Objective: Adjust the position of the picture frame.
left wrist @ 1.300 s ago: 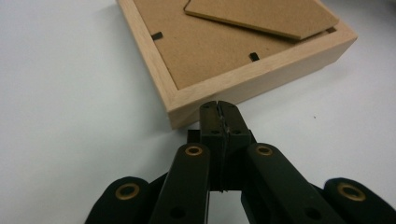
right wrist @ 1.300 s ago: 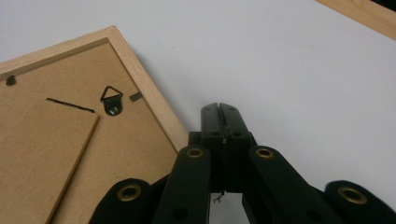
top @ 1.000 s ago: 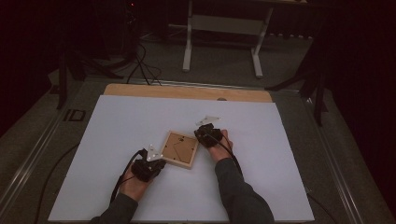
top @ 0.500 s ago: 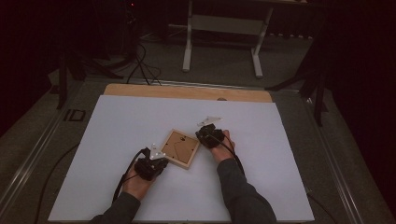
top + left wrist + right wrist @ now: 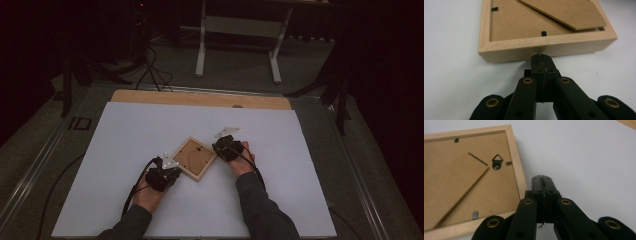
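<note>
1. Two hand-held grippers flank a small wooden picture frame (image 5: pixel 194 158) in the high view. The frame lies face down, turned like a diamond, on a white sheet (image 5: pixel 125 135) that covers the desk (image 5: pixel 200 98). The left gripper (image 5: pixel 167 167) sits at the frame's lower left edge, held in the person's left hand (image 5: pixel 148 194). The right gripper (image 5: pixel 220 146) sits at the frame's upper right edge, held in the right hand (image 5: pixel 241 159). Dark sleeves come in from the bottom edge. Beyond the desk, a white metal stand (image 5: pixel 239 30) rises from a dark floor.

2. Seen from the left gripper view, this gripper's own black jaws (image 5: pixel 541 60) are pressed together with nothing between them. Their tip touches, or all but touches, the pale wooden side of the frame (image 5: pixel 546 46). Inside the frame lies a brown backing board (image 5: pixel 524 22), with a folded-down easel leg (image 5: pixel 566 12) resting across it.

3. Seen from the right gripper view, this gripper's black jaws (image 5: pixel 541 181) are likewise shut tight and hold nothing. They sit just beside the frame's wooden edge (image 5: pixel 517 167), over the white sheet (image 5: pixel 586 157). The backing board (image 5: pixel 461 182) carries a small black triangular hanger (image 5: pixel 497 161) and a metal tab (image 5: pixel 475 215).
</note>
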### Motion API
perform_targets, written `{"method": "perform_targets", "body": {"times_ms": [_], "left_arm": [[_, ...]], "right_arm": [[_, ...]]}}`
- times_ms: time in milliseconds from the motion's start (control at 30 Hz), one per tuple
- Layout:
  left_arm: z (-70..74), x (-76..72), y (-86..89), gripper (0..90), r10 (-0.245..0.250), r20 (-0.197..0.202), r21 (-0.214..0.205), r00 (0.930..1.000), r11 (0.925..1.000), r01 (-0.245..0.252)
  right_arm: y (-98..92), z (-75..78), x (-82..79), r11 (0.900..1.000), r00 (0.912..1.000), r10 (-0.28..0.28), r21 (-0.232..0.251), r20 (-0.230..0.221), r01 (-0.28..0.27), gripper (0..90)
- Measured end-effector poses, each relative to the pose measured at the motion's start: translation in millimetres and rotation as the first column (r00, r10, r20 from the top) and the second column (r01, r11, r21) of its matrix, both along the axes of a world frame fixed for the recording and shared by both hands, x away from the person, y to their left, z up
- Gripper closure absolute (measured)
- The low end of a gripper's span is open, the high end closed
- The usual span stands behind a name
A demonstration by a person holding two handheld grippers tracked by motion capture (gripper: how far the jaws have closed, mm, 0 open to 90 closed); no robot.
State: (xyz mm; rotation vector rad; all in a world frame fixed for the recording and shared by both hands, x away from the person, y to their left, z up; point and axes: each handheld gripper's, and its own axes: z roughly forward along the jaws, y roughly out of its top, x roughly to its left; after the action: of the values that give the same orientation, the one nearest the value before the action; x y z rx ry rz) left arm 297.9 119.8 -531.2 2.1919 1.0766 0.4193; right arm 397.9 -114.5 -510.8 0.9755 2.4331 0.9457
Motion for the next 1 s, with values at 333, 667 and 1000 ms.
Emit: {"method": "perform_targets", "body": {"times_ms": [333, 667, 1000], "left_arm": [[-0.4, 8.5, 1.9, 89.9, 0.047, 0.009, 0.001, 0.9989, 0.9989, -0.047], [-1.3, 25.0, 3.1, 89.9, 0.087, 0.008, -0.014, 0.9962, 0.9962, -0.086], [-2.7, 47.9, 1.1, 89.9, 0.148, 0.008, -0.036, 0.9890, 0.9884, -0.147]], "right_arm": [[-11.6, -9.1, -16.6, 0.9997, 0.9997, 0.007, 0.024, -0.021, -0.007, 89.8], [-15.4, -7.9, -27.5, 0.9999, 0.9998, 0.010, 0.004, -0.018, -0.010, 89.8], [-15.9, -6.2, -29.9, 0.9998, 0.9998, -0.003, 0.018, -0.020, 0.003, 89.9]]}}
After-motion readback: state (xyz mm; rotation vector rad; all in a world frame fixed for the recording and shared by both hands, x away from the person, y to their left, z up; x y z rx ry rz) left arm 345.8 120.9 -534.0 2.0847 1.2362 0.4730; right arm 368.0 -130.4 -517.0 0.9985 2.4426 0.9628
